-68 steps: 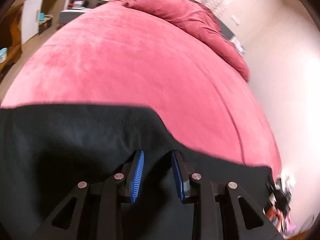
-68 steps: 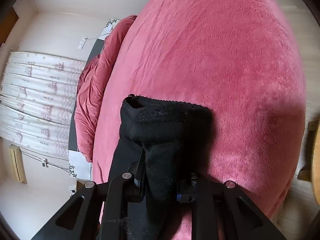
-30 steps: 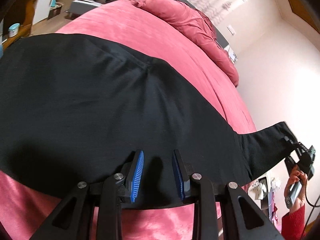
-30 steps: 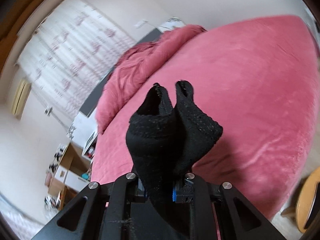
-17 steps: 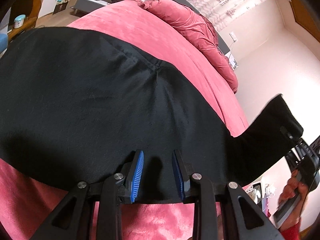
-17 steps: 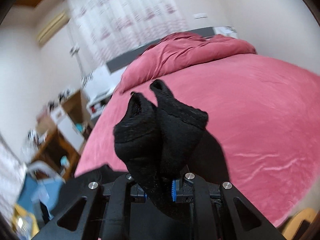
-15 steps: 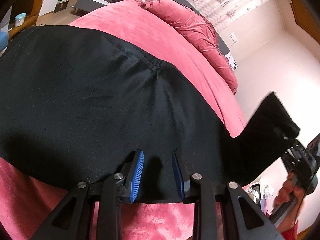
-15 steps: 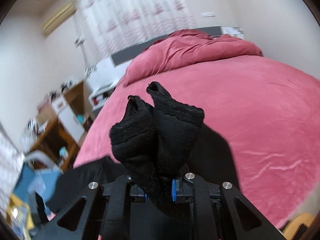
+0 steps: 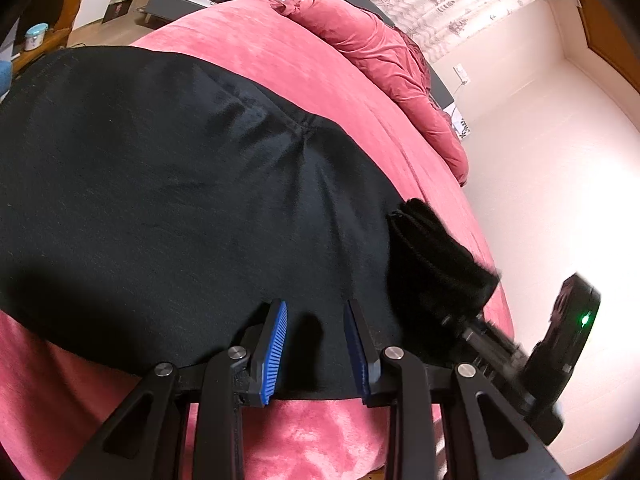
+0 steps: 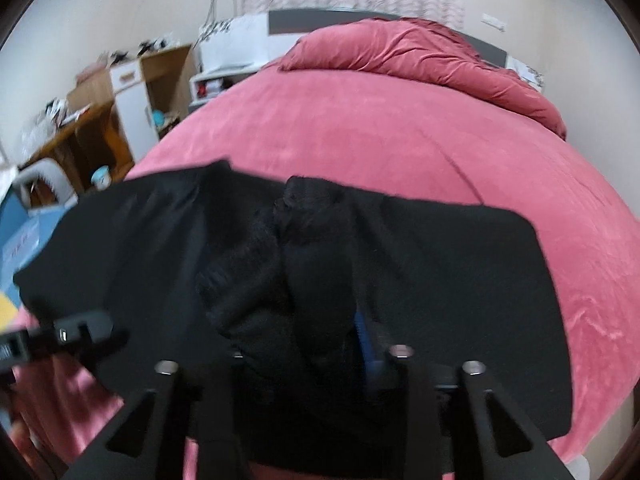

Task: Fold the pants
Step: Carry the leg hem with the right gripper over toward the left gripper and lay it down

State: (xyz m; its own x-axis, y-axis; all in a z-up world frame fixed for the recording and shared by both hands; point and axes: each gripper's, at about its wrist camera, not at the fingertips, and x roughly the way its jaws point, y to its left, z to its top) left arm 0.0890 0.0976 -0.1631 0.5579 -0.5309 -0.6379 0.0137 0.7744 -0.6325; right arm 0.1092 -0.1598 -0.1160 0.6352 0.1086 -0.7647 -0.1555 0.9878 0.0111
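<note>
Black pants (image 9: 168,184) lie spread flat across the near part of a pink bed (image 9: 320,80). My left gripper (image 9: 316,316) is open, its blue pads apart just above the pants' near hem, holding nothing. My right gripper (image 10: 304,320) is shut on the bunched cuff ends of the pants (image 10: 288,264), held above the flat part of the pants (image 10: 460,280). In the left wrist view the right gripper (image 9: 452,316) shows at the right with the cuffs (image 9: 432,256) in it, close beside my left gripper.
A rumpled pink duvet (image 10: 420,60) lies at the head of the bed. Wooden shelves and a cabinet (image 10: 120,96) stand left of the bed. A white bedside unit (image 10: 228,60) is at the back. A white wall (image 9: 560,160) is to the right.
My right gripper has swung the cuff ends leftward over the flat pants, ending close beside my left gripper. My left gripper has stayed open in the same place.
</note>
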